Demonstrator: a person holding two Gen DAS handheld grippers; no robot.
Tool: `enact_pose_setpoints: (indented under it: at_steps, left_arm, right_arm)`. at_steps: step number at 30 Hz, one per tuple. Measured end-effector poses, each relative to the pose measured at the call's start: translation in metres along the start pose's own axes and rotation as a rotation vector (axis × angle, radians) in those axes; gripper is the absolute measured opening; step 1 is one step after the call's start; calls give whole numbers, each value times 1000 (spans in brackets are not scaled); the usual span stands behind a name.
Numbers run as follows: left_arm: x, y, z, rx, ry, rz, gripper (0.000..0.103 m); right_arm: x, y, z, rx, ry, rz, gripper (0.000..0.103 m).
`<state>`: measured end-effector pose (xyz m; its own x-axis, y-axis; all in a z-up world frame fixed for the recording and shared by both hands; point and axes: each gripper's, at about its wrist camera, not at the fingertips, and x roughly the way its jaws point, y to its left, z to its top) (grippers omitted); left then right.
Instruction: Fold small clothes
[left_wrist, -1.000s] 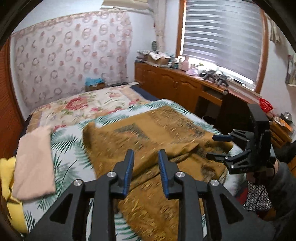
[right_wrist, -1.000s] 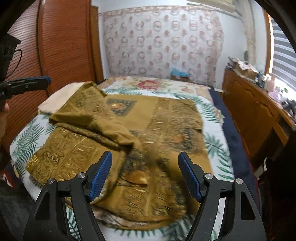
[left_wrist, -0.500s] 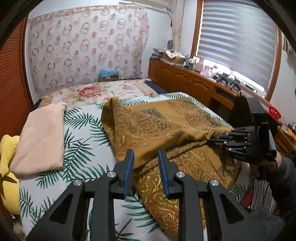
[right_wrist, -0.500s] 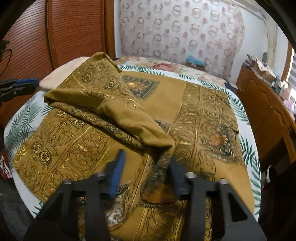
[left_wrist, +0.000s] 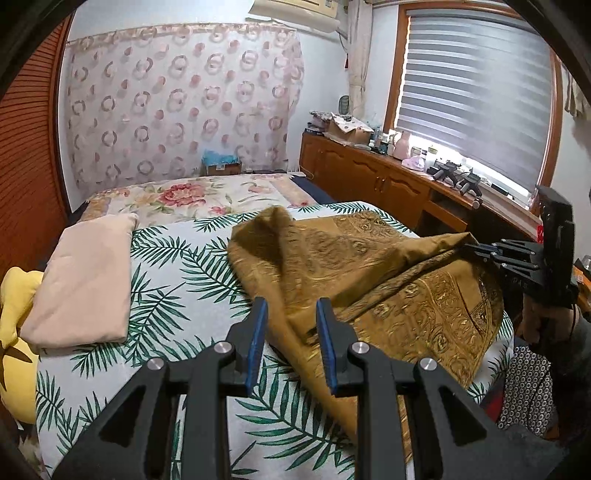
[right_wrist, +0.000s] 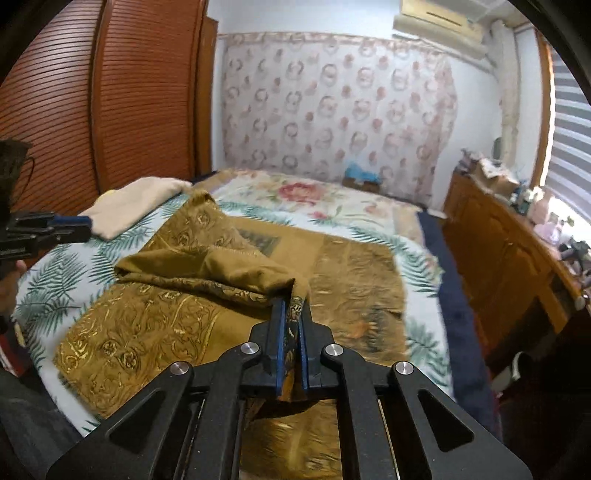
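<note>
The right gripper (right_wrist: 291, 325) is clamped on the golden cloth's (left_wrist: 369, 280) edge while the left gripper (left_wrist: 290, 332) gapes empty (fingers apart), so the unsupported side could sag and skew the fold.

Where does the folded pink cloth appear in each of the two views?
Left wrist view: the pink cloth lies at the left on the bed, beside the yellow toy.
Right wrist view: it lies at the upper left, near the wooden doors.
Shared landmark: the brown cloth.
</note>
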<state>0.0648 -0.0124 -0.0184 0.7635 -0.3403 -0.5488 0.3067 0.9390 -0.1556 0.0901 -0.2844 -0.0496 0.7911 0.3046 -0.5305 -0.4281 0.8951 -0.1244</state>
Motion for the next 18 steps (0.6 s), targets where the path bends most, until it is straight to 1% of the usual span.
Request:
enact_pose_setpoints:
  at_steps: [3, 6, 7, 10, 13, 14, 16, 18]
  left_arm:
    - [1, 0, 0, -2, 0, -1, 25]
    - [2, -2, -1, 4, 2, 3, 25]
    - [2, -2, -1, 5, 4, 4, 25]
    - [3, -3, -1, 10, 9, 1, 25]
    - [5, -6, -3, 16, 15, 12, 25]
    - [6, -7, -3, 17, 18, 13, 25]
    - [8, -6, -4, 16, 25, 15, 25]
    - [9, -6, -4, 14, 28, 12, 25]
  right_arm:
    - [5, -14, -9, 25, 35, -22, 4]
    - [17, -24, -23, 20, 67, -61, 4]
    - [23, -26, -27, 28, 88, -57, 4]
    - [29, -29, -33, 32, 112, -56, 4]
    - [29, -33, -37, 62, 117, -43, 4]
    - [29, -35, -38, 67, 122, -39, 7]
    - [29, -34, -38, 65, 133, -47, 9]
    - [28, -32, -37, 57, 134, -64, 17]
